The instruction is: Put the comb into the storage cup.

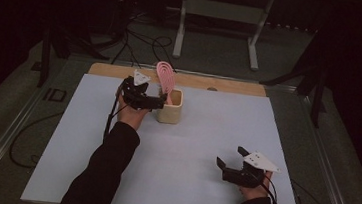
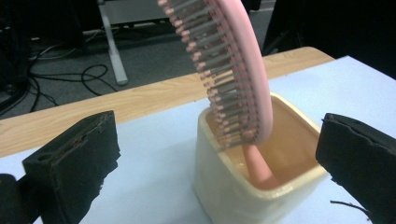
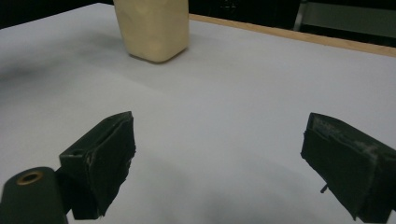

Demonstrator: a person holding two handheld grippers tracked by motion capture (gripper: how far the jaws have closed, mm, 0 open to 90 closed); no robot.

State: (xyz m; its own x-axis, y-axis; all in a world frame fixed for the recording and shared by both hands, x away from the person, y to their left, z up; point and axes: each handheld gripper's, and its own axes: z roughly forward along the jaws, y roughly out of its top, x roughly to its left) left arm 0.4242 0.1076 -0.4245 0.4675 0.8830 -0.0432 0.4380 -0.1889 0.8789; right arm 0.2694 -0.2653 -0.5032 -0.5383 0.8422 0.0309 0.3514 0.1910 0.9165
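Observation:
A cream square cup (image 1: 172, 110) stands on the white table top, left of centre and toward the back. A pink hairbrush (image 1: 165, 76) rests in it handle down, its bristled head leaning out over the rim. My left gripper (image 1: 159, 101) is at the cup's left side, open. In the left gripper view the cup (image 2: 243, 186) and the brush (image 2: 233, 79) sit just ahead between the wide jaws of the left gripper (image 2: 219, 140), and nothing is gripped. My right gripper (image 1: 231, 157) hovers open near the front right. In the right gripper view the right gripper (image 3: 219, 154) is empty, with the cup (image 3: 152, 28) far ahead.
The white sheet (image 1: 196, 184) covers the table, and a wooden strip (image 1: 231, 85) shows along the back edge. A grey metal stand (image 1: 217, 15) and cables (image 1: 139, 43) lie on the floor behind. Dark supports stand at both sides of the table.

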